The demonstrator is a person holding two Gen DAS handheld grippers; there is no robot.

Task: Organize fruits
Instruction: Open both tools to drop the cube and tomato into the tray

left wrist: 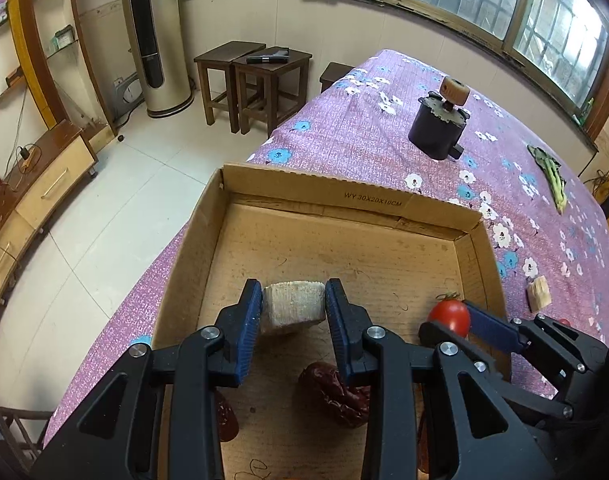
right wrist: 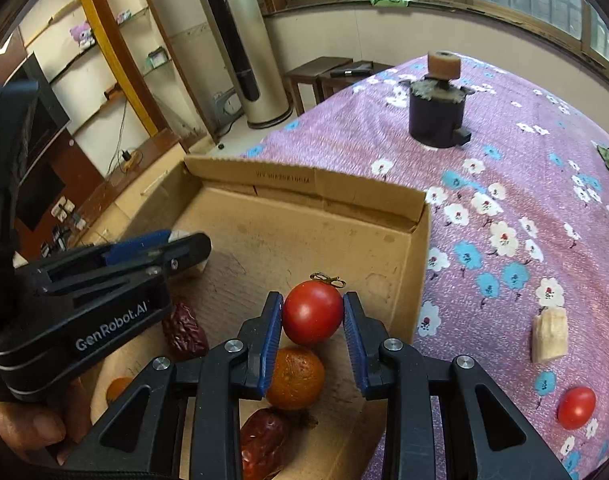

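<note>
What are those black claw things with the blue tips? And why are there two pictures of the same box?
Those claws are grabbers, and a person holds one in each hand. Each has a small camera looking along its two blue fingers, so you get two pictures: one from the left grabber, one from the right grabber.

Both hang over a cardboard box on a table with a purple flowered cloth. The left grabber squeezes a pale chunk, maybe a piece of cut fruit. The right one squeezes a little red tomato.

Already in the box are wrinkly red dates and a small orange fruit. Still out on the cloth are another tomato, another pale chunk, and a dark pot-like thing that I can't identify.
</note>
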